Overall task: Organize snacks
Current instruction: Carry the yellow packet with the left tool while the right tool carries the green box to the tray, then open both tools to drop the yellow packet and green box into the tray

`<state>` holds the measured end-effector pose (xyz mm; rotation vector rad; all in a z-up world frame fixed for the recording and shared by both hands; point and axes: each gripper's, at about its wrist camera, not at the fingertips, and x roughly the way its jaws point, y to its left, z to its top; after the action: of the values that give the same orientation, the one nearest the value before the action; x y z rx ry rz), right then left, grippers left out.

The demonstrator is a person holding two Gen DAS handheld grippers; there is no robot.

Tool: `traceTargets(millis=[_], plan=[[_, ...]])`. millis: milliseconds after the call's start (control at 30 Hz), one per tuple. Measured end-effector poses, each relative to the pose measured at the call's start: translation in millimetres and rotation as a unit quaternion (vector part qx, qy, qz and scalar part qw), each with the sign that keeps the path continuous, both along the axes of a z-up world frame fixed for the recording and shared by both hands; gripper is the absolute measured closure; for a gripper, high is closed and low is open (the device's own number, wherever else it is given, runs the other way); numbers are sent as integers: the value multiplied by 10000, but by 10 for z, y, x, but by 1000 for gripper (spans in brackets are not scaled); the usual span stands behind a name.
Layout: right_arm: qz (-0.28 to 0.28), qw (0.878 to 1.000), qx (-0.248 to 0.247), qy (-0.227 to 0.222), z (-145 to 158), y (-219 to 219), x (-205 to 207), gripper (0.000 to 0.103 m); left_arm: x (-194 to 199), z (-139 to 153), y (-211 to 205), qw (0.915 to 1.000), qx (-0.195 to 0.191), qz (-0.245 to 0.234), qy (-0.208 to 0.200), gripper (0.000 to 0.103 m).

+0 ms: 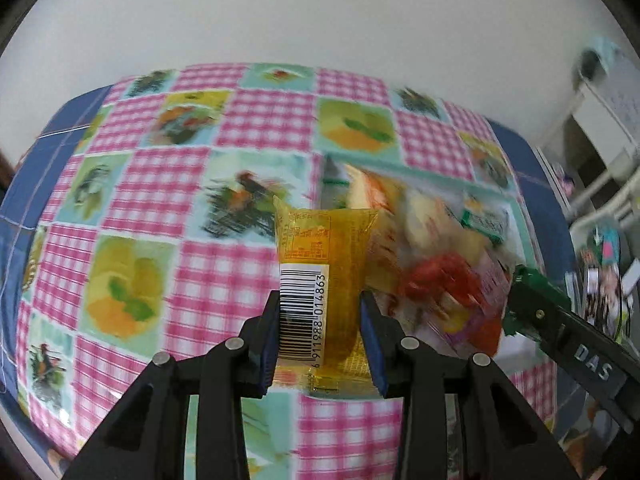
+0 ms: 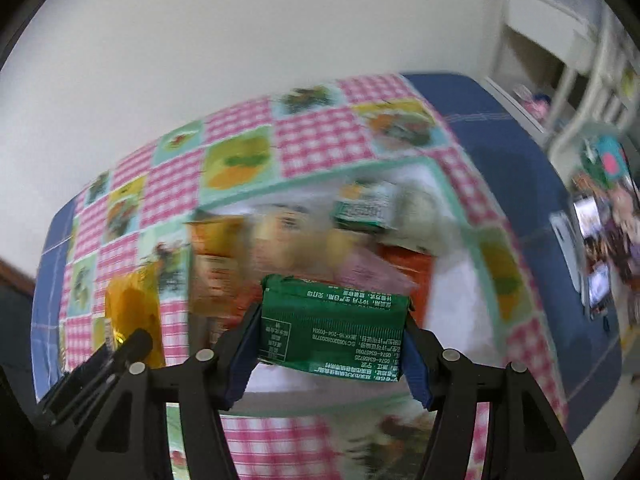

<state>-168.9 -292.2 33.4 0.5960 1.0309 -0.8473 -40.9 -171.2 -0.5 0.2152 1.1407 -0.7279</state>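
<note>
Biggest thing: the table (image 1: 132,216), covered w/ a pink-check cloth w/ fruit squares, blue cloth showing at the edges. White wall behind; shelves & clutter off to the right, too blurred to name.

Next, the tray (image 2: 448,168), a pale box w/ a mint-green rim, sits on the cloth toward the table's right side. Inside it a heap of mixed snack packs (image 2: 288,240) — red, orange, yellow, green wrappers, all smeared by motion blur, so no telling exact count or kinds. Prob the source pile the sorting draws from, though it could equally be the drop-off spot; can't tell which.

Left gripper (image 1: 320,332): narrow, both blue pads pressed on an amber packet (image 1: 316,280), barcode side facing the cam, pack standing lengthwise along the fingers. It hangs above the cloth, just left of the tray. Held end-up like that it should drop cleanly into a slot or row.

Right gripper (image 2: 332,344): set wider, pads clamped on the short ends of a green packet (image 2: 332,332), printed back toward the cam, held crosswise. It's over the tray's near part. Wider pack, hence the wider grip.

Both hands loaded — judgement: mid-carry, one pack each, heading to wherever like goes w/ like.
</note>
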Motion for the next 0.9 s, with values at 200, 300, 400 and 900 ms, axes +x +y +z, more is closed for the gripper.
traceTargets(millis=[200, 300, 400, 900], plan=[[-151, 9992, 332, 137, -250, -180, -150, 36, -184, -138, -208, 9994, 187, -269, 115, 64], [-150, 9992, 344, 143, -282, -195, -149, 36, -204, -144, -229, 9992, 215, -312, 122, 63], [-147, 9993, 341, 82, -276, -163, -162, 36, -179, -121, -193, 9994, 156, -254, 161, 52], [430, 9990, -78, 109, -191, 342, -35, 0, 100, -130, 439, 9950, 649, 699, -301, 8]])
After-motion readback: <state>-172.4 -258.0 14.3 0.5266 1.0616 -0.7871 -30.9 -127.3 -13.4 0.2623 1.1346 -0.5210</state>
